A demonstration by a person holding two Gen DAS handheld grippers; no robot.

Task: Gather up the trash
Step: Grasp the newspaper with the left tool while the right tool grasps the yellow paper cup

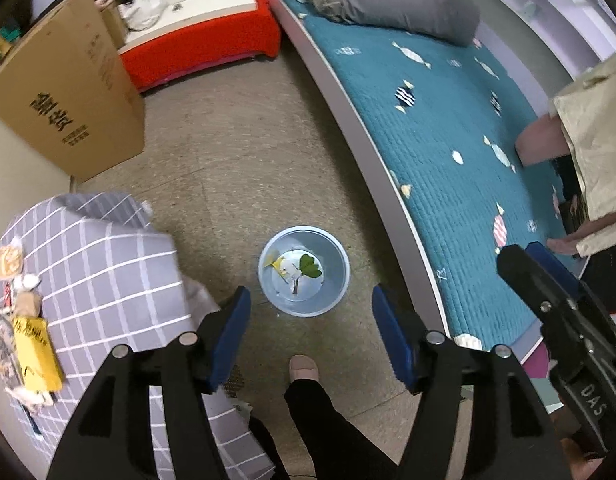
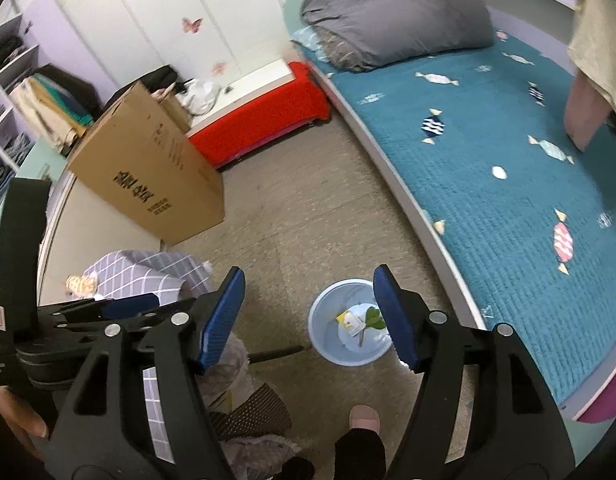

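A pale blue waste bin [image 1: 268, 280] stands on the floor beside the bed. It holds a green leaf [image 1: 310, 266] and a yellow and white wrapper [image 1: 284, 268]. My left gripper [image 1: 310, 320] is open and empty, high above the bin. My right gripper [image 2: 308, 312] is open and empty too, with the bin [image 2: 328, 332] just under its right finger. The leaf [image 2: 374, 318] and wrapper [image 2: 350, 320] show there too. The right gripper also shows at the right of the left wrist view [image 1: 548, 284].
A bed with a teal quilt [image 1: 448, 140] and a grey pillow [image 1: 388, 0] runs along the right. A cardboard box [image 1: 68, 92] stands at the left. A grey checked cover [image 1: 108, 280] bears small items. A red bench [image 1: 204, 48] stands at the back. My foot [image 1: 304, 368] is below the bin.
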